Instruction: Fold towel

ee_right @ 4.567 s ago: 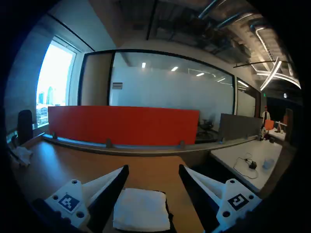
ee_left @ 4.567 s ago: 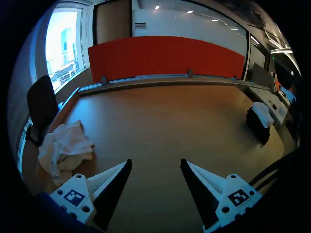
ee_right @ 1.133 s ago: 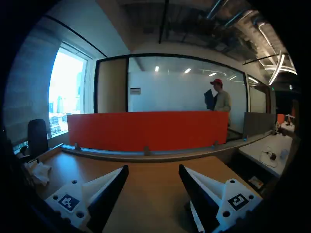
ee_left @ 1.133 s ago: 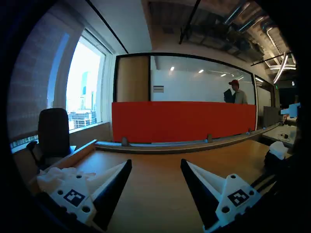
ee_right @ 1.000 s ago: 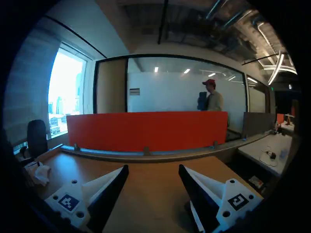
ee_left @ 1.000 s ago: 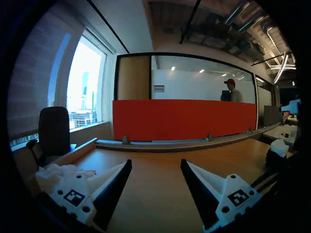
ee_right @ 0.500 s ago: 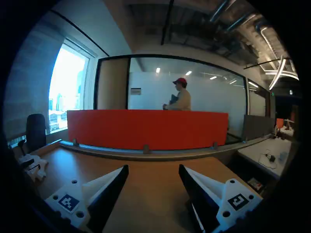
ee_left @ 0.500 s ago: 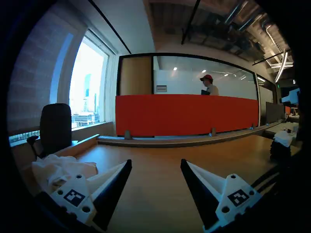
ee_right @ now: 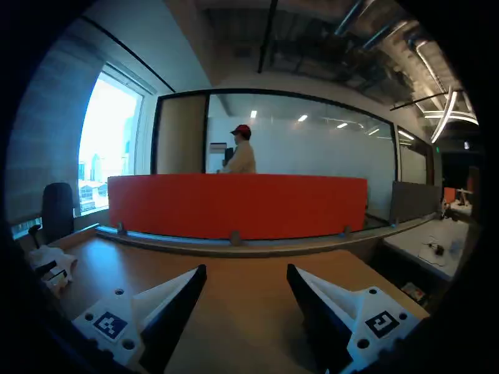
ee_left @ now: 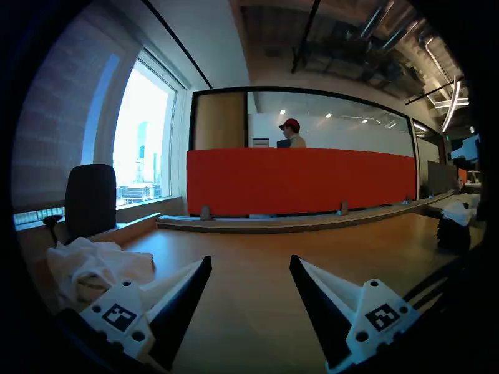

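the left gripper (ee_left: 249,258) hangs low over the wooden counter (ee_left: 262,246), nearly level with its top and looking along it toward the far edge. its fingers (ee_left: 178,296) are released, spread wide apart with bare wood between the tips, and they touch nothing. the crumpled white towel (ee_left: 93,265) lies in a loose heap near the counter's left edge, just beyond the left finger and apart from it. behind the heap a black chair (ee_left: 90,199) stands past that edge, in front of a bright window (ee_left: 140,159). a red partition (ee_left: 299,181) runs along the far edge, and a person (ee_left: 290,132) in a red cap shows above it, on the other side. at the counter's right edge sits a dark block (ee_left: 452,234) with a folded white cloth (ee_left: 458,212) on top, well apart from the heap.

the right gripper (ee_right: 246,268) is held low over the same counter, facing the same partition. its fingers (ee_right: 165,308) are likewise released, wide apart and grasping nothing. in the right gripper view the towel shows small at the counter's left edge, well apart from these fingers; something dark lies over or in front of it, and i cannot tell what. the person stands behind the partition, before a glass wall (ee_right: 299,149). past the counter's right edge is a separate white counter (ee_right: 436,240) with a thin cable (ee_right: 430,247) lying on it.
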`<state>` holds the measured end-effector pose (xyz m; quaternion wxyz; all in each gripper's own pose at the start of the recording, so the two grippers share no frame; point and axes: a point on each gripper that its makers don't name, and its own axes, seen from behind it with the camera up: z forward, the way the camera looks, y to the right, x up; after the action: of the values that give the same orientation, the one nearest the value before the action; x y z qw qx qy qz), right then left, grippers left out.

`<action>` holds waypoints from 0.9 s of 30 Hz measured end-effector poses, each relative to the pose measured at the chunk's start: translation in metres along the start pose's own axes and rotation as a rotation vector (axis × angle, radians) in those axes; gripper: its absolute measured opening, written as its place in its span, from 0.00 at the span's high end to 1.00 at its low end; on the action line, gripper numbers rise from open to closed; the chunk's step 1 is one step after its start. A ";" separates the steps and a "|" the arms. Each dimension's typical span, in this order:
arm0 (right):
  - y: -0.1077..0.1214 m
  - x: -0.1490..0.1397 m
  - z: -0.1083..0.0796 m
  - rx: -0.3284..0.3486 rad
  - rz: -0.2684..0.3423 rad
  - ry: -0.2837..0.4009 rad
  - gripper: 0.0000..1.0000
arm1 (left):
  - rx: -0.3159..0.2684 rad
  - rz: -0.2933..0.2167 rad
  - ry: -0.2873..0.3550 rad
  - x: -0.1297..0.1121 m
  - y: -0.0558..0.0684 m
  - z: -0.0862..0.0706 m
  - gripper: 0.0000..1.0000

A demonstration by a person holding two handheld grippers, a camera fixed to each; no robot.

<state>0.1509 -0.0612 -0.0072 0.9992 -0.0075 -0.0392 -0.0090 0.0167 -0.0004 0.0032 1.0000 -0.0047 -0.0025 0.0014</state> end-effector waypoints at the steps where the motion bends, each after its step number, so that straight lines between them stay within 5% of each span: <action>1: 0.001 0.000 0.000 -0.001 0.000 0.001 0.00 | 0.001 0.000 0.001 -0.001 0.001 0.000 0.07; 17: 0.011 -0.003 0.001 -0.002 0.010 0.009 0.00 | 0.009 0.029 0.003 -0.013 0.001 -0.003 0.07; 27: 0.014 -0.012 0.003 -0.005 0.018 0.004 0.00 | 0.007 -0.002 0.005 -0.015 0.000 -0.004 0.07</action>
<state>0.1391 -0.0470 -0.0052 0.9993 -0.0105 -0.0372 -0.0001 0.0016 -0.0009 -0.0006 1.0000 -0.0011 0.0002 0.0002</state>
